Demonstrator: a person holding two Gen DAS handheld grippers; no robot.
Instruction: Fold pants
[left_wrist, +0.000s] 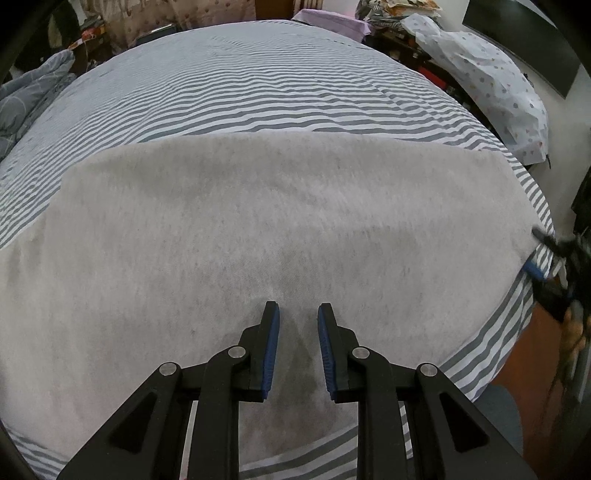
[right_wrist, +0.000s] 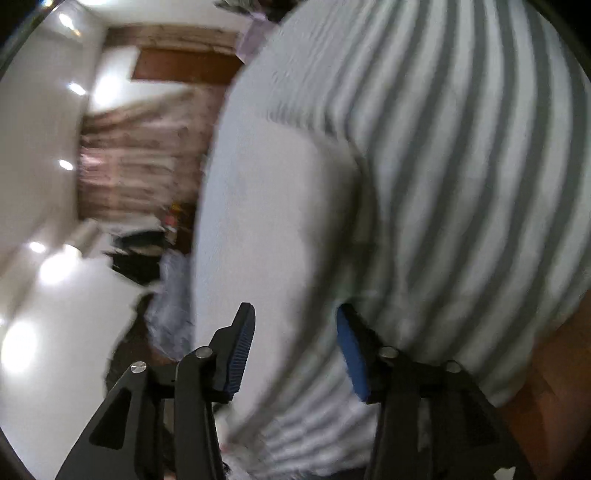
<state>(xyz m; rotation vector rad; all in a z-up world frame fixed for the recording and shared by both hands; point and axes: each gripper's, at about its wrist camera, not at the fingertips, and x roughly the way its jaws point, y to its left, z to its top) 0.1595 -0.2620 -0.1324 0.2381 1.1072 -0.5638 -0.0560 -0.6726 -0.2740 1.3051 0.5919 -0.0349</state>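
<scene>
The left gripper (left_wrist: 298, 314) is hovering over the pants (left_wrist: 258, 229), tilted steeply downward, its blue-padded fingers standing a little apart with nothing between them. The pants are lying as one broad, flat, pale grey panel, spreading out ahead of the fingertips and to both sides. The right gripper (right_wrist: 293, 328) is sitting at the far right end of that panel, seen low from the side in a blurred picture; its jaws are parted, and whether any cloth is lying between them cannot be told.

Judging from the smooth panel, the step in hand seems to be taking hold of an edge for the next fold. To do it well, each claw should be pinching only the grey cloth and not the striped sheet (left_wrist: 258, 85) beneath, and both ends should be rising together so the fold is landing square.

The bed is filling the view beyond the fingertips, covered in grey and white stripes. Farther ahead a lilac pillow (left_wrist: 332, 22) is resting; to the right a dotted white cover (left_wrist: 491, 85) is draping over clutter, and to the left a rumpled grey quilt (left_wrist: 29, 88) is bunching.
</scene>
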